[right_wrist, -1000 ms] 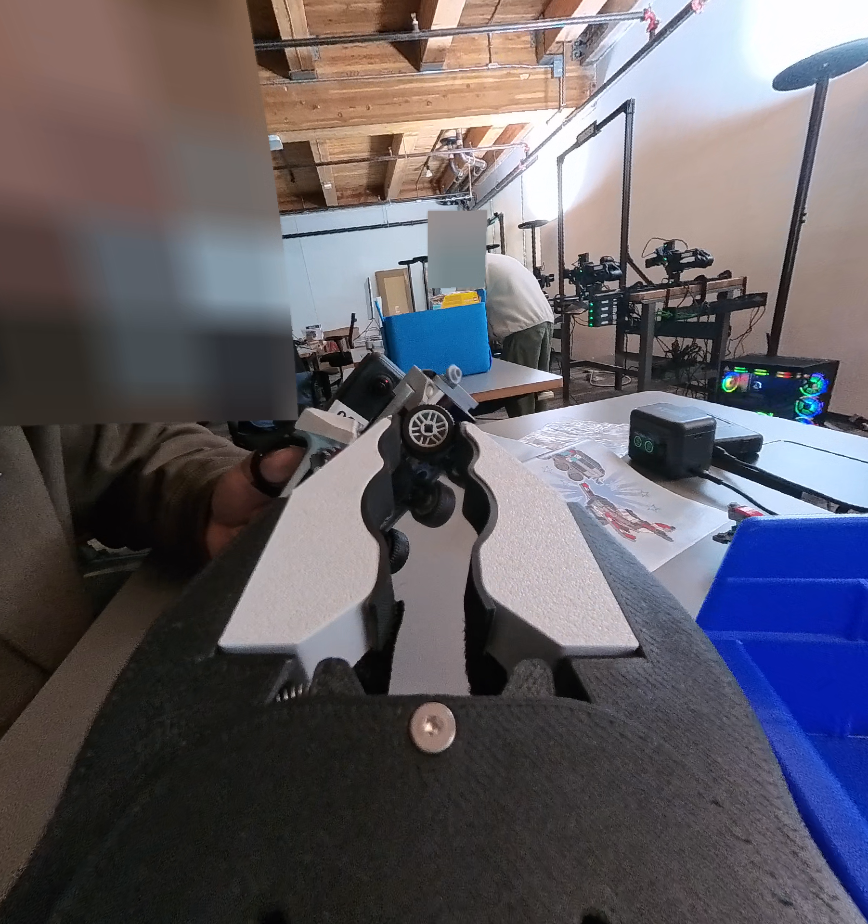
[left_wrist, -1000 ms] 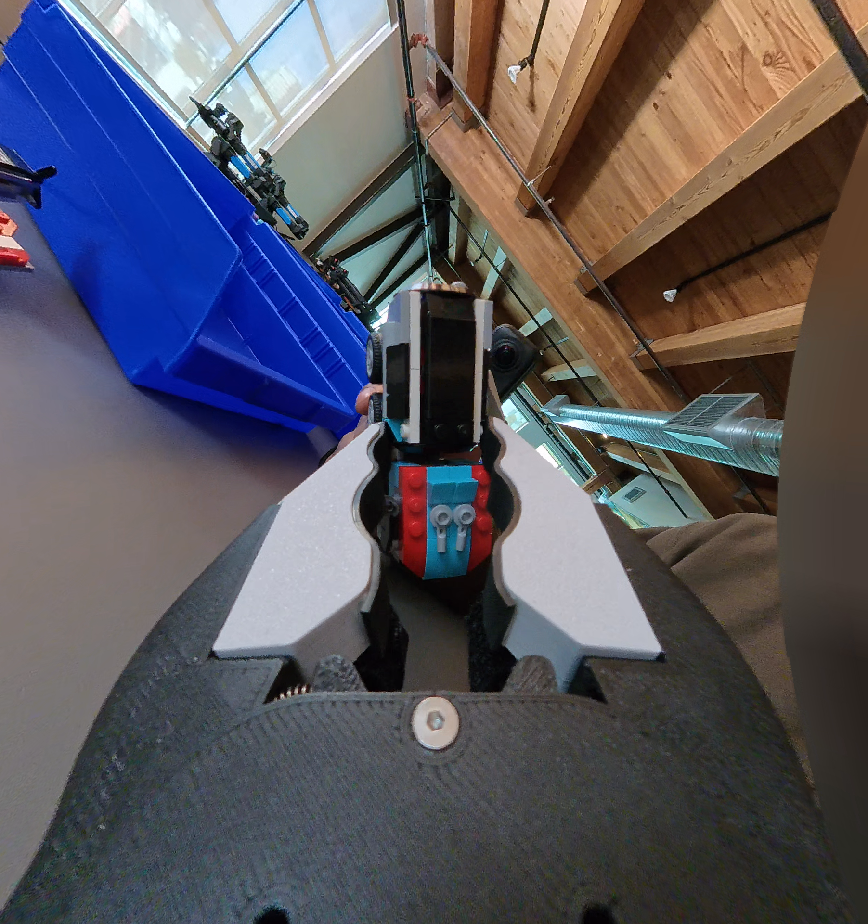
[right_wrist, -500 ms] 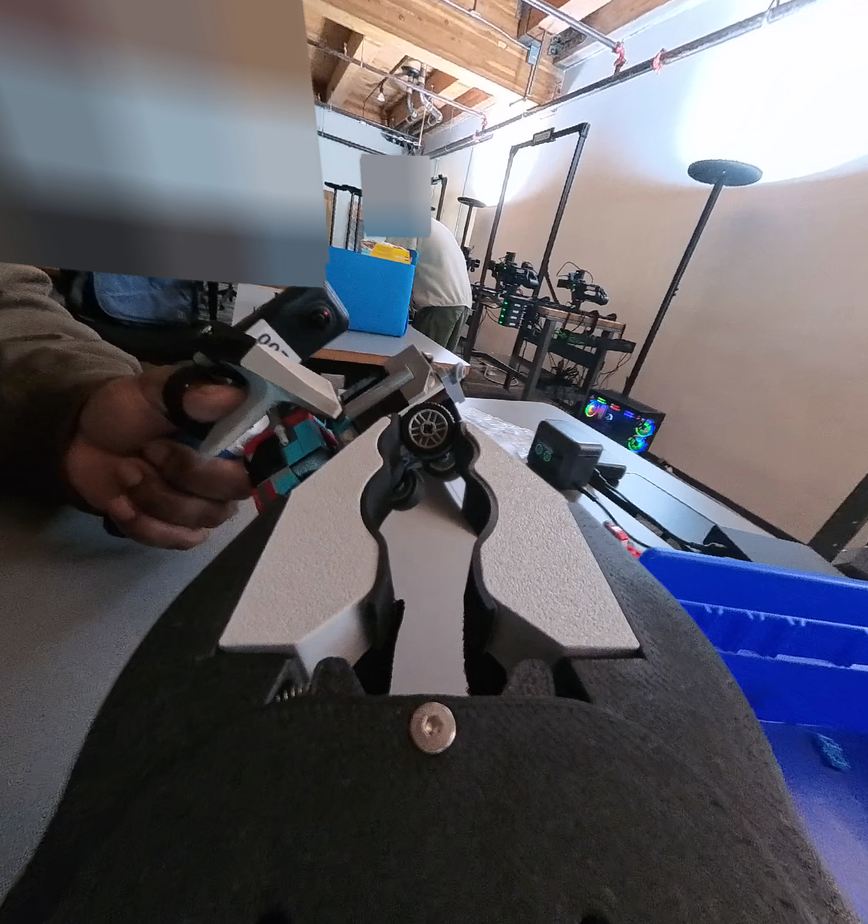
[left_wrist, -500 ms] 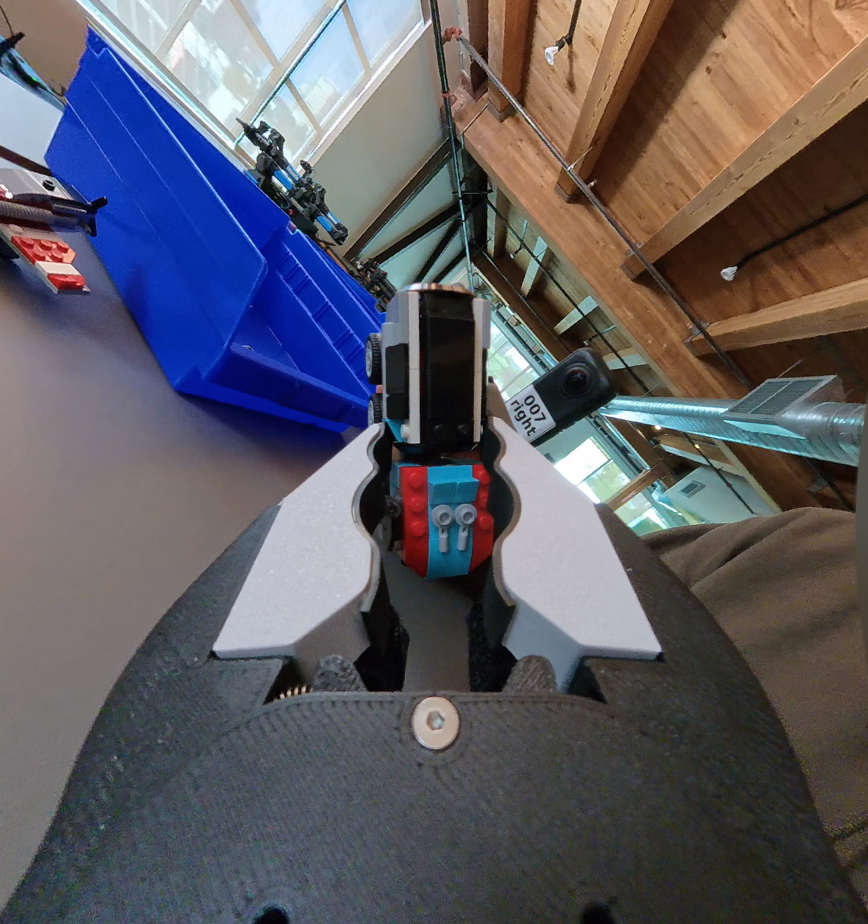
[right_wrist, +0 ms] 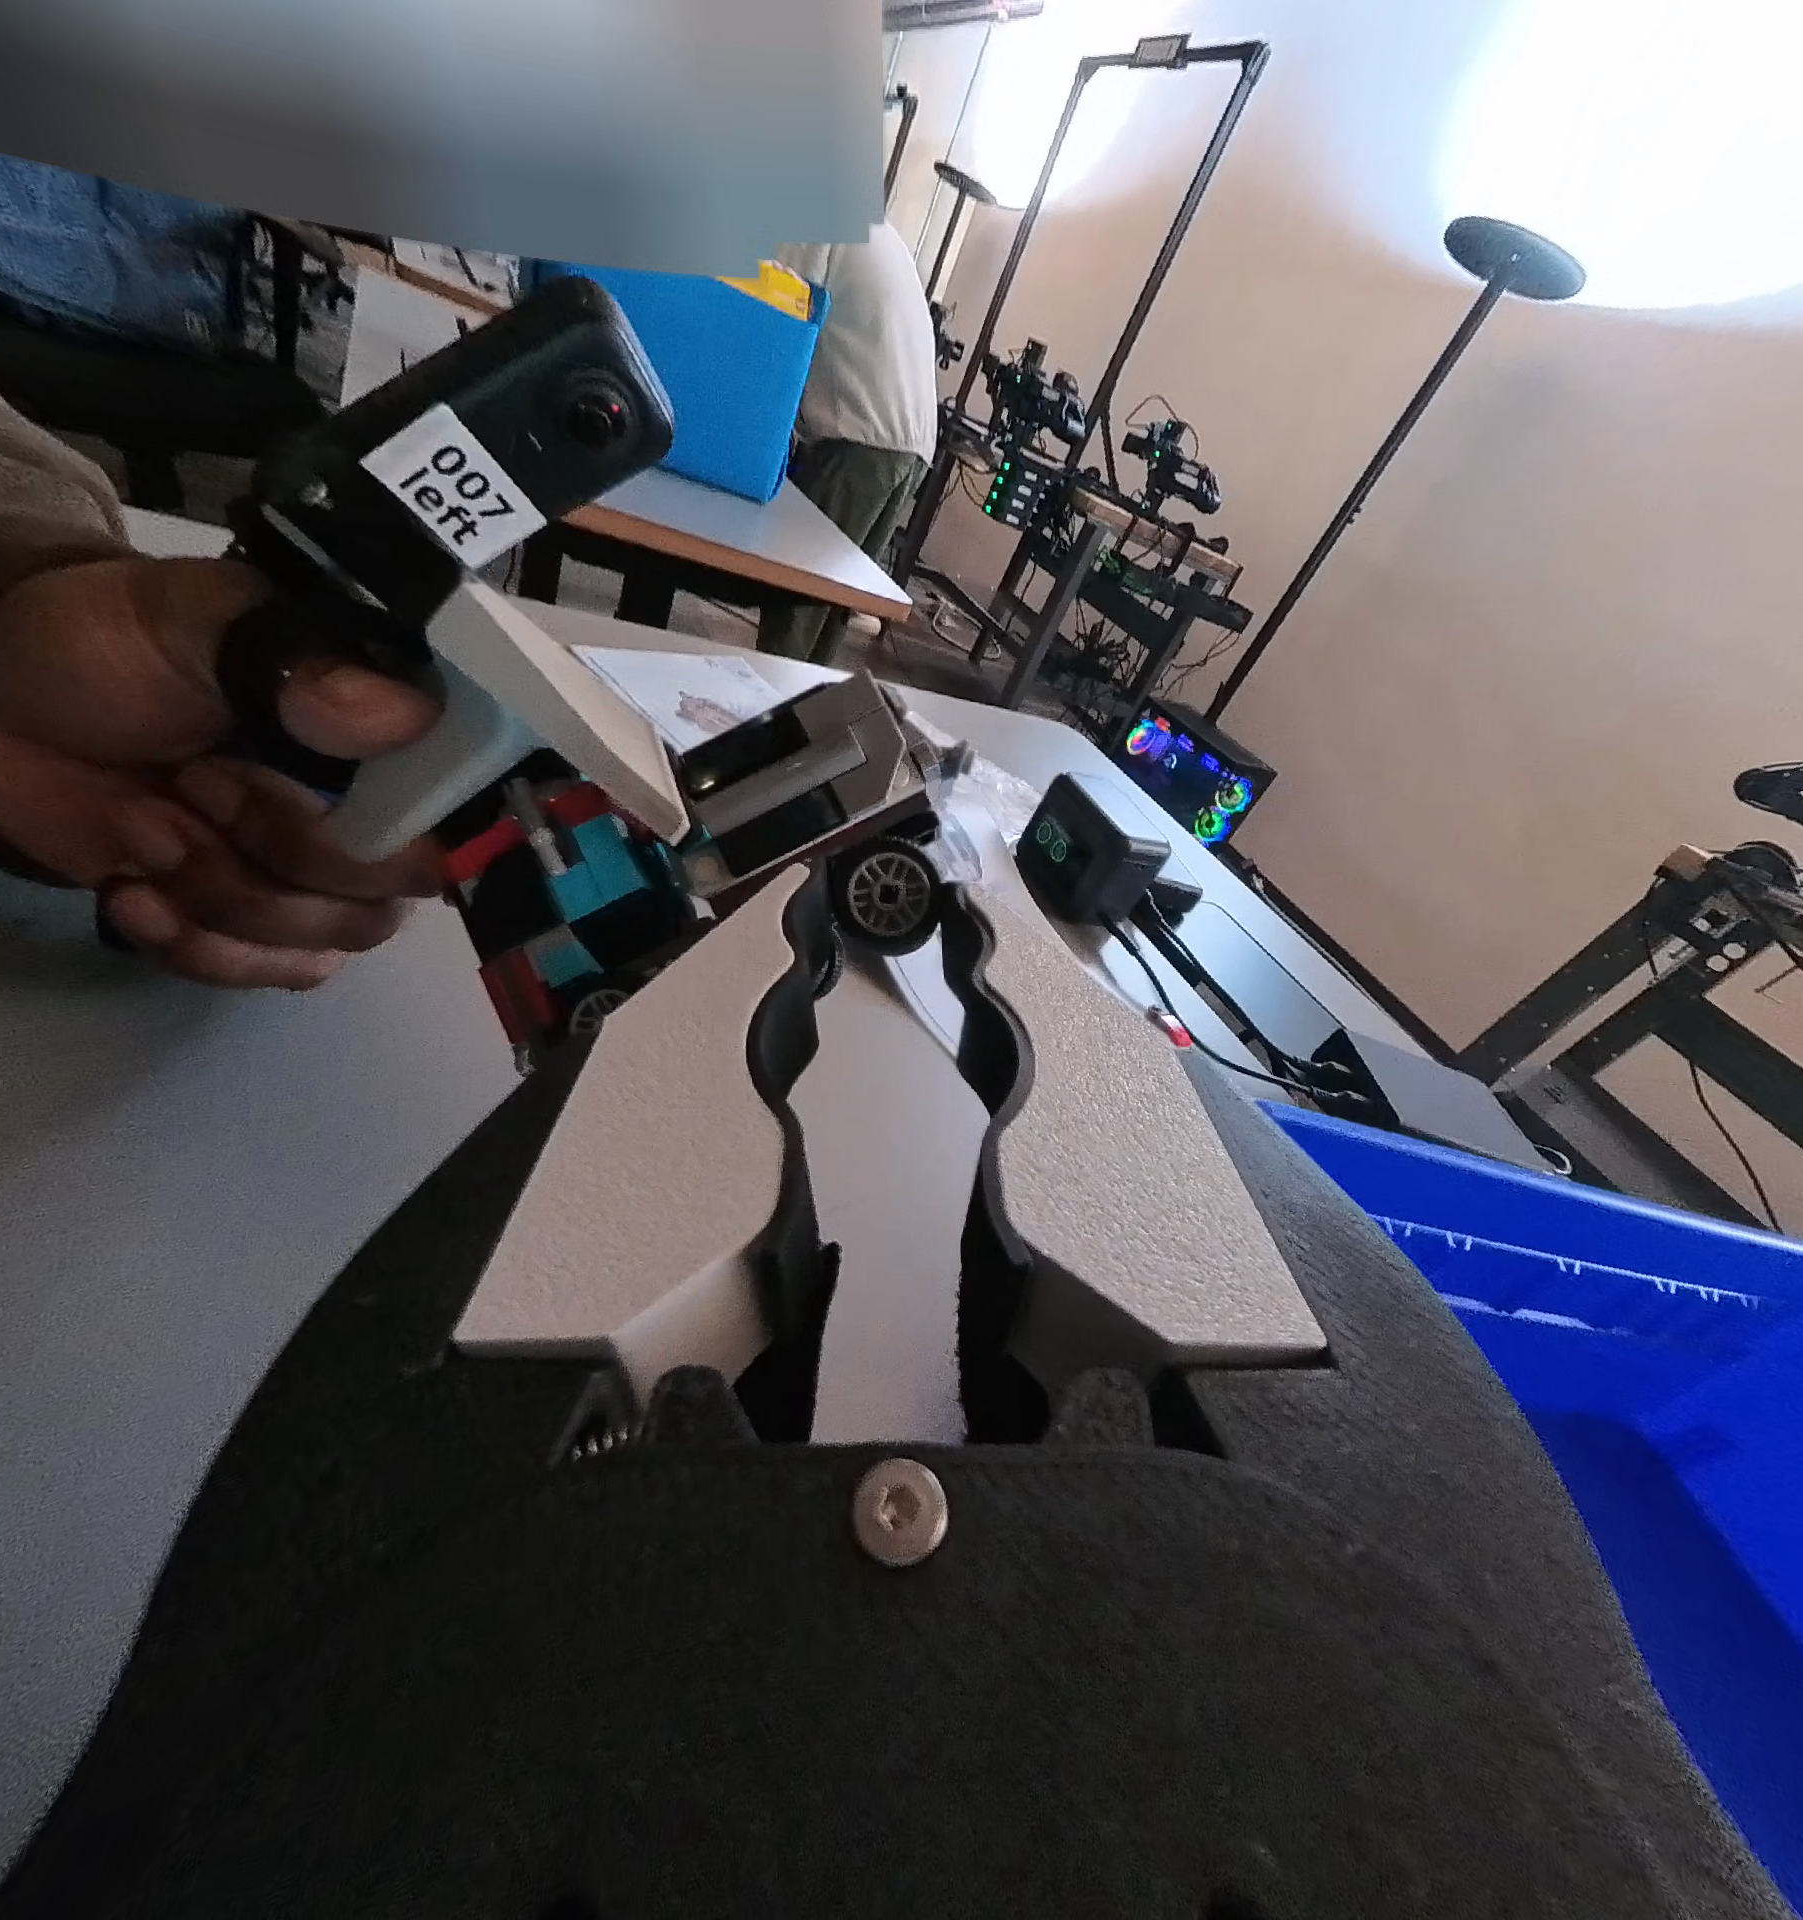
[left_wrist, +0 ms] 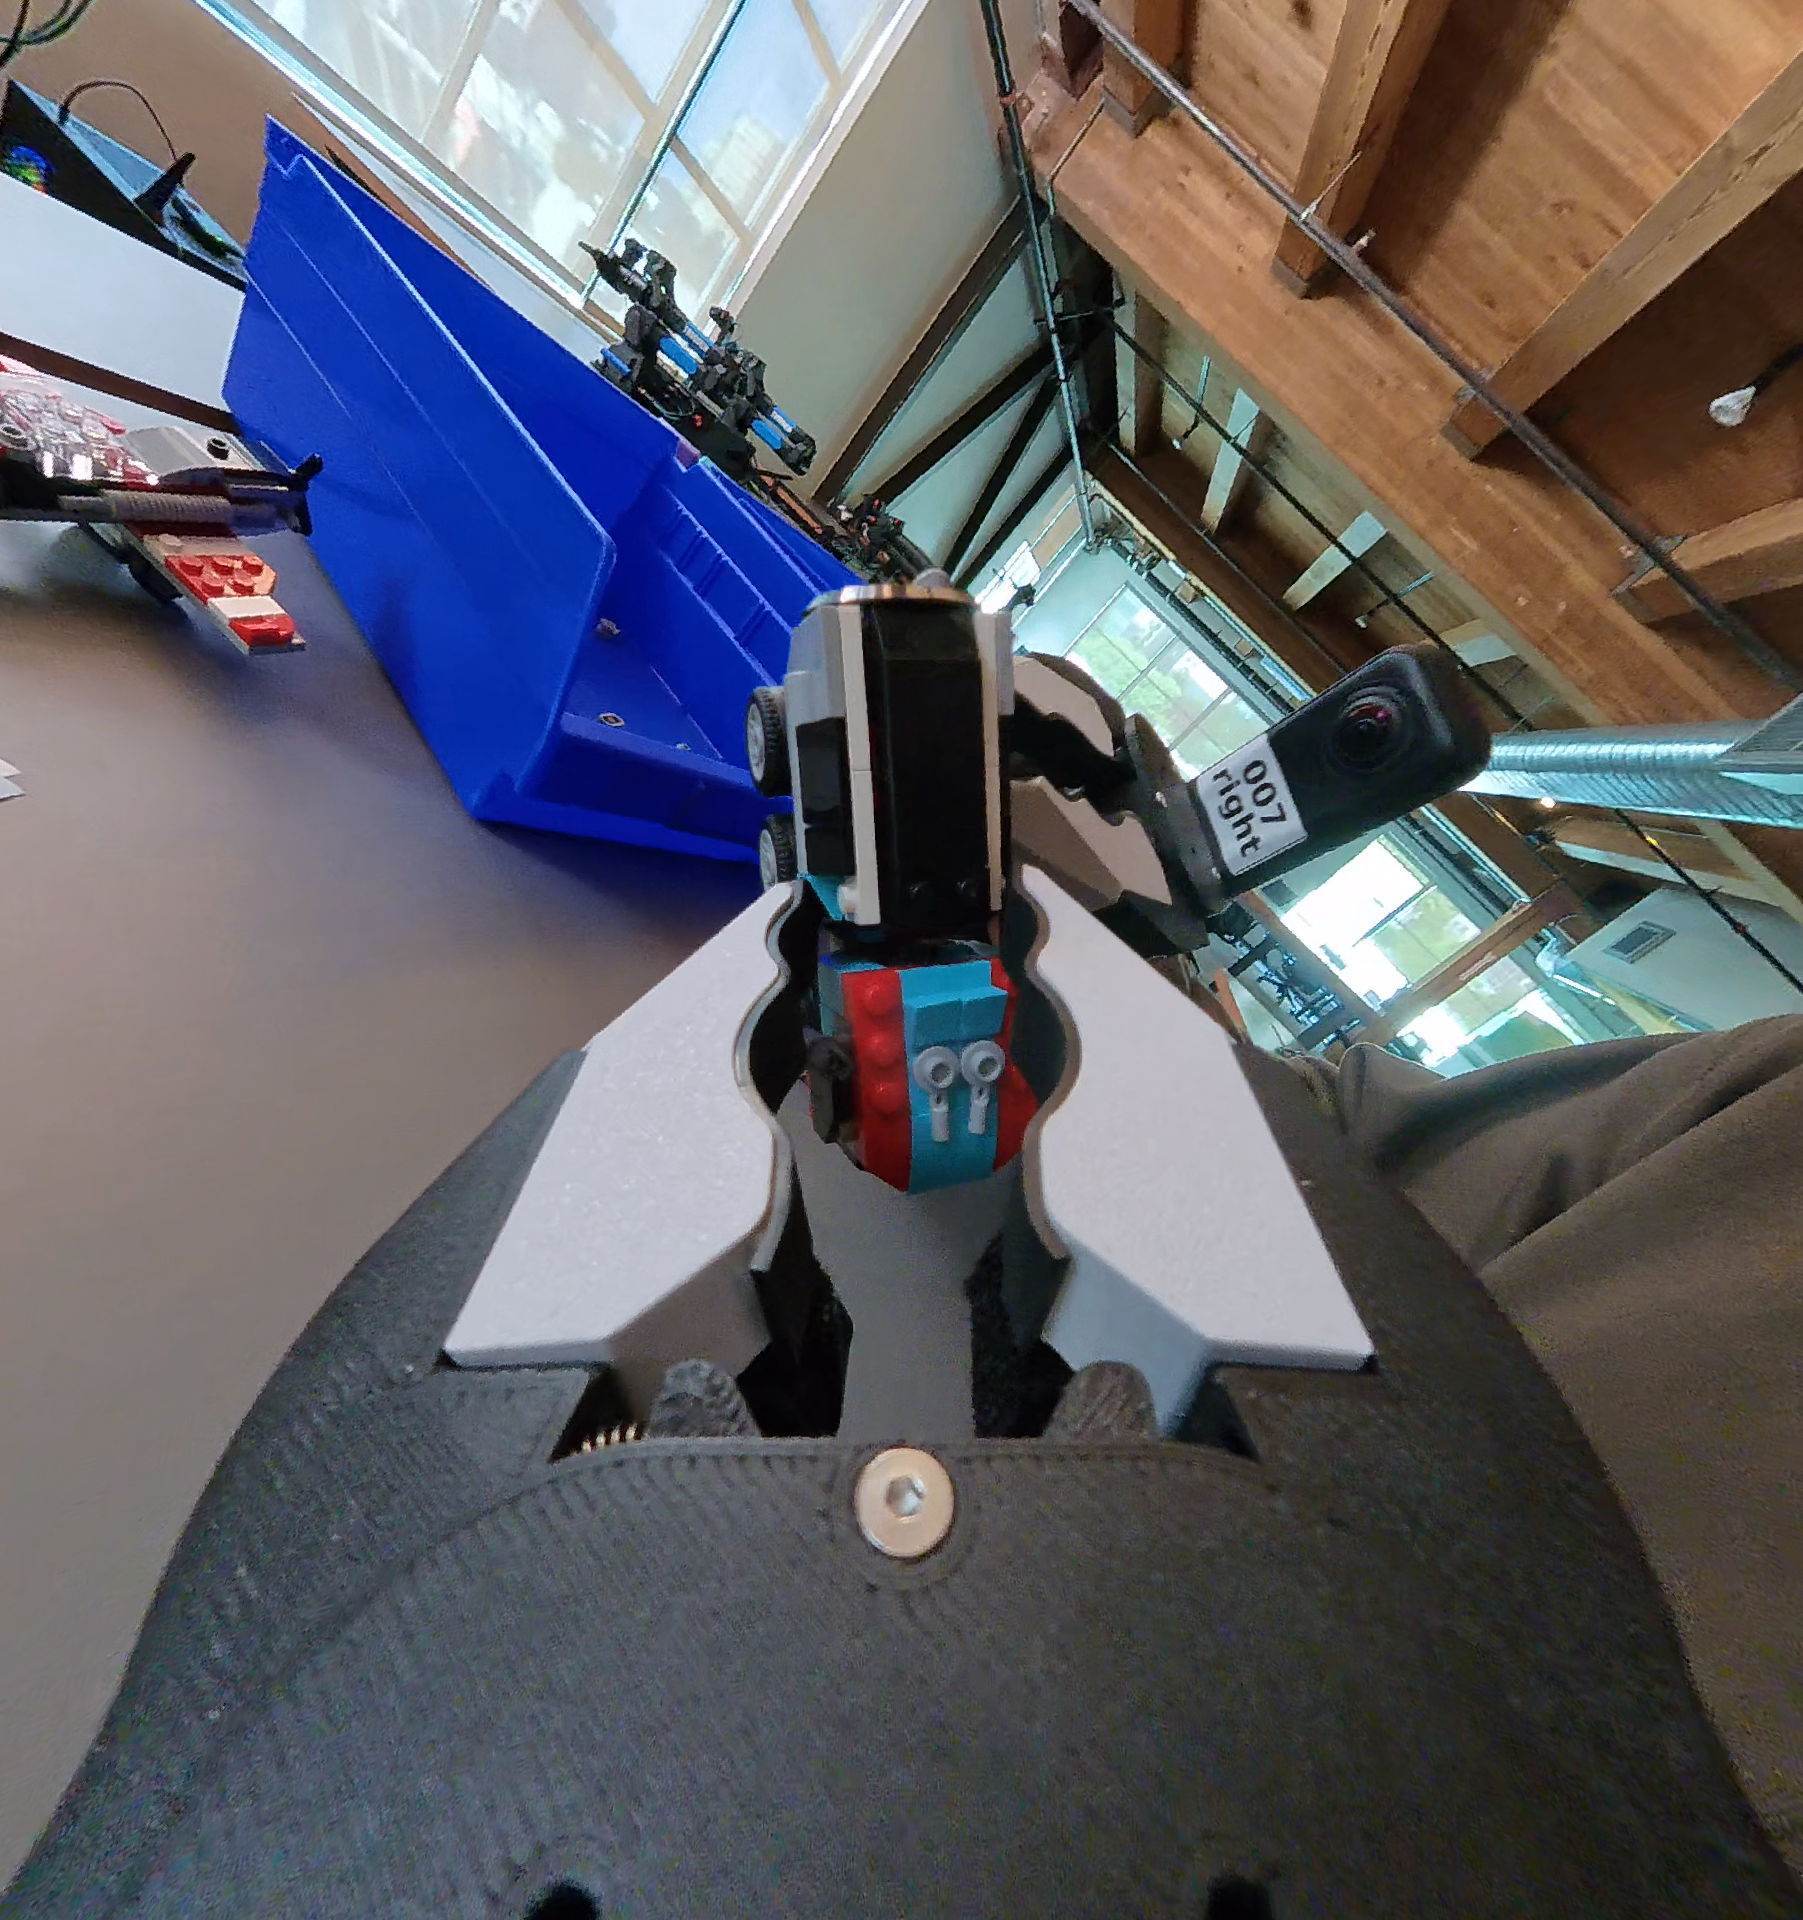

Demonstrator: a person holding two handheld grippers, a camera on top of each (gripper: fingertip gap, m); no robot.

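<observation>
The left gripper [left_wrist: 902, 914] is clenched on a brick-built toy car [left_wrist: 902, 790], its grey fingers [left_wrist: 668, 1049] pressing the red and teal end at the centre of the left wrist view while the black and grey cab juts past the tips. In the right wrist view the same car [right_wrist: 762, 790] sits left of centre, carried clear of the counter [right_wrist: 149, 1195], with a person's hand [right_wrist: 149, 790] on the left gripper's handle at the left edge. The right gripper [right_wrist: 886, 904] grasps one grey-spoked wheel [right_wrist: 889, 896] under the cab end, the wheel caught between its two fingertips. A blue bin [right_wrist: 1655, 1382] lies at the lower right of that view, and the same bin [left_wrist: 481, 520] fills the upper left of the left wrist view, with a red and white brick model [left_wrist: 149, 520] just left of it. A small black box with a cable [right_wrist: 1089, 847] sits on the counter beyond the wheel.
</observation>
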